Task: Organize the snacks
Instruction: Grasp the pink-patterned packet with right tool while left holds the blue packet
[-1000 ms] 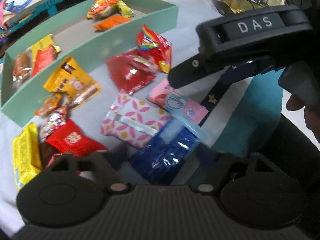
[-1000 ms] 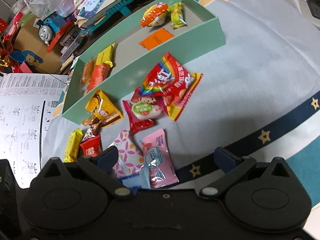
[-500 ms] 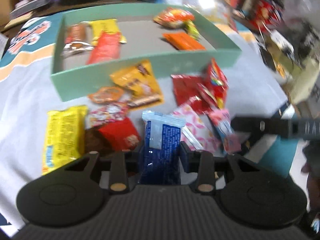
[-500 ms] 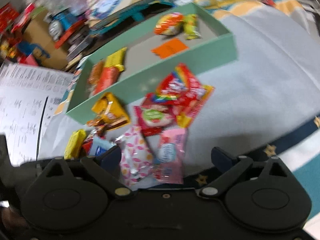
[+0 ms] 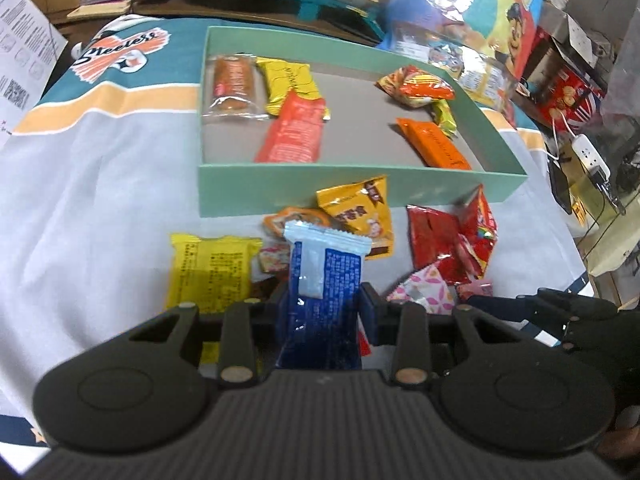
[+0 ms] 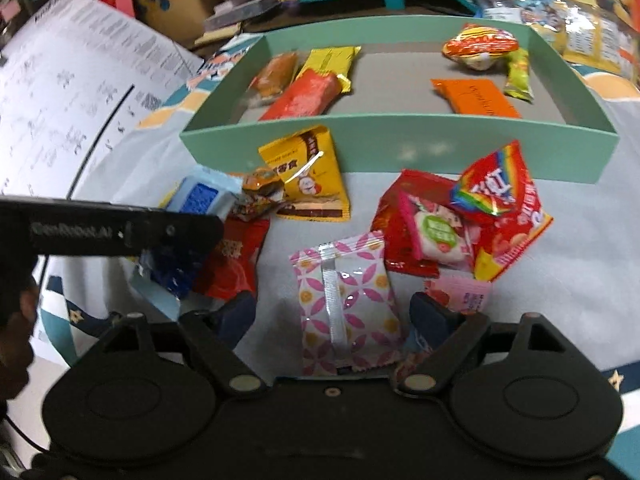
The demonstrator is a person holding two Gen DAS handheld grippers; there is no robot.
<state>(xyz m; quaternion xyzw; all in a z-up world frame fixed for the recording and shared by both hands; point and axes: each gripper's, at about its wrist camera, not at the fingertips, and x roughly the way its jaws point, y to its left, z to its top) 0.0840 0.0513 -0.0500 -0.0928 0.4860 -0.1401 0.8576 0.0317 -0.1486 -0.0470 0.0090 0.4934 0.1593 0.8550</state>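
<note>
Gripping a blue packet (image 5: 320, 300), left hand-held gripper (image 5: 322, 312) faces "Steelers" cloth (image 5: 116, 54).

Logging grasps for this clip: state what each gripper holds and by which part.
The left gripper is shut on the blue packet, pinched across its lower half. The right gripper is open around the pink flowered packet, holding nothing.

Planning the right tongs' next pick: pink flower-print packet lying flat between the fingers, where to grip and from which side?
Grip the pink flower-print packet across its short width at mid-body, coming straight down from above. It lies flat on the cloth, its long axis and centre seam in line with the open right tongs, whose fingers already straddle it. Avoid the thin crimped ends.
</note>
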